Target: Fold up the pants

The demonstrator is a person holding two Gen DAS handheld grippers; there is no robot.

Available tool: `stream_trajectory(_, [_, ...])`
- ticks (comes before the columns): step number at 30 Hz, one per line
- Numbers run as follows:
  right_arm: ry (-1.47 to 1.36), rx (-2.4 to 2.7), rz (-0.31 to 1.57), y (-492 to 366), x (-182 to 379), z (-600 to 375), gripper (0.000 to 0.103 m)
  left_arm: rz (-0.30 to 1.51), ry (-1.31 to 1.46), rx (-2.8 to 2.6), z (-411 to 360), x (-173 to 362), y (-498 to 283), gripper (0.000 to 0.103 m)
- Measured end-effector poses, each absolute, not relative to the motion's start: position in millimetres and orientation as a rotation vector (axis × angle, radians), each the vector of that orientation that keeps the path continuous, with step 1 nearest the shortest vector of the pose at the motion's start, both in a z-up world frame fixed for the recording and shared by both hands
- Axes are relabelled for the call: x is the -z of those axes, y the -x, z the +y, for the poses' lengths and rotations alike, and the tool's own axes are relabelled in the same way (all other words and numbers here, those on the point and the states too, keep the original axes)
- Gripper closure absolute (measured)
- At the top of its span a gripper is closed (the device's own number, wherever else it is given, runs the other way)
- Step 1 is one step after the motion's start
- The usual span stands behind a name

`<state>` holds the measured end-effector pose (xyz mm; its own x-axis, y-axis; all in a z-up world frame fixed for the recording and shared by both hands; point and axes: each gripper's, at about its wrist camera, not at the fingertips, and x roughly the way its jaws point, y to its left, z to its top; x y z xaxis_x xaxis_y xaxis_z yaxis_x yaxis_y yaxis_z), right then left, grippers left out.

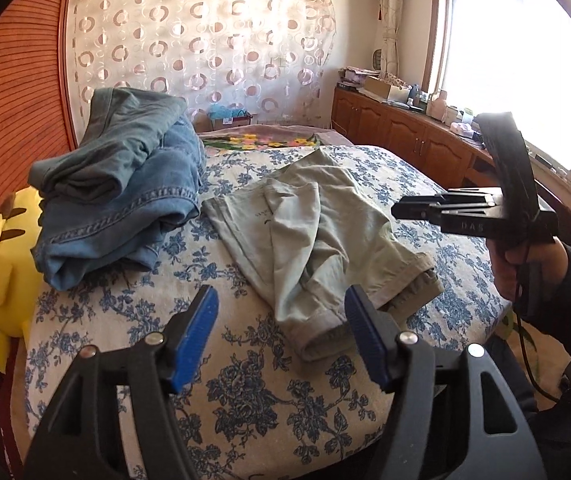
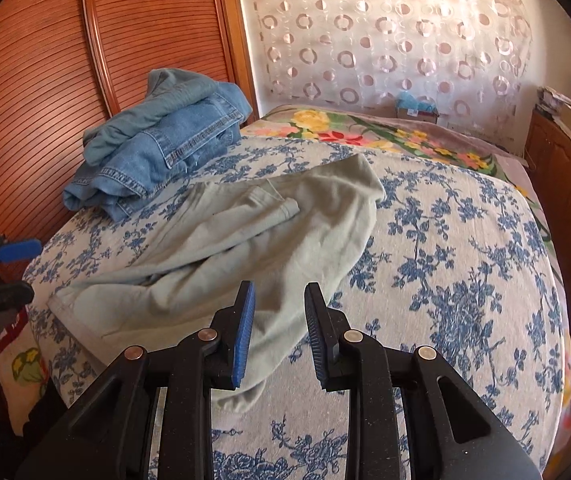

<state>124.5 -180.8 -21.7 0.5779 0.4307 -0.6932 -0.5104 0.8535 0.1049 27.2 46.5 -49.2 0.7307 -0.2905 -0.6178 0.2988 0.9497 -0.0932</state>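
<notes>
Here, pale green pants (image 1: 317, 240), roughly folded and rumpled, lying on the bed (image 1: 245, 392) with its blue-flowered cover. Beside them, toward the wooden headboard (image 2: 37, 80), a stack of denim garments (image 1: 125, 192); apart from the pants, not touching. Left gripper (image 1: 281, 336) hovering above the near hem, jaws wide apart, gripping nothing. Right gripper (image 2: 279, 336) hovering above the pants' near edge, jaws partly apart, cloth showing below the gap but not pinched. Yellow plush toy (image 1: 1, 264) at the bed's edge.
</notes>
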Motion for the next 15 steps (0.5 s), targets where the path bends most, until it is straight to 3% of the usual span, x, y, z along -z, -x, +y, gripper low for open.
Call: stream_trajectory(15, [0.061,-0.5,0.798,-115,44,-195,0.077,0.7,-0.032,0.374,10,53,-81,0.038])
